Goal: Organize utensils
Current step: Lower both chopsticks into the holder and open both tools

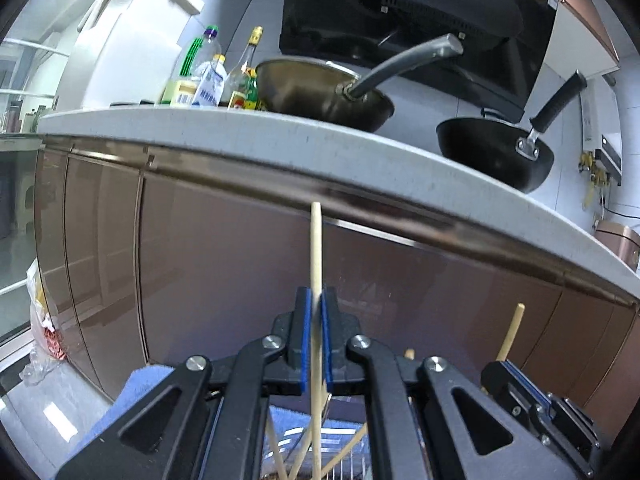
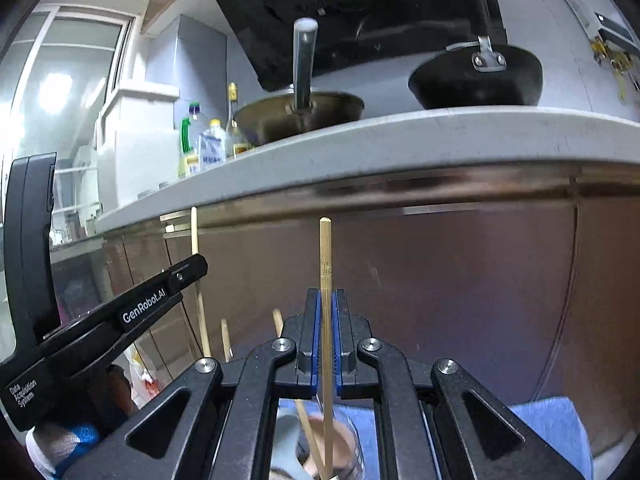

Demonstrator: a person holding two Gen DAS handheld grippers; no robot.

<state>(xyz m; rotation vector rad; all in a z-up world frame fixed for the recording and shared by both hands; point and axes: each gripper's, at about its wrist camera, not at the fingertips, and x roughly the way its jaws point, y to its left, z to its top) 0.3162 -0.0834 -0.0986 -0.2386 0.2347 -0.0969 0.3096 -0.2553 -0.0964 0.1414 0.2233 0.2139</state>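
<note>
Two grippers (image 1: 316, 300) (image 2: 327, 300), each clamping one chopstick (image 1: 316, 248) (image 2: 325, 248).

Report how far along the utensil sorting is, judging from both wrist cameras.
Done: a few chopsticks already stand in a container below the right hand-held gripper. In hand: the left hand-held gripper is shut on one chopstick, and the right hand-held gripper is shut on another chopstick, both upright. Left: neither is set down yet, and loose sticks lie over a rack below the left one.
</note>
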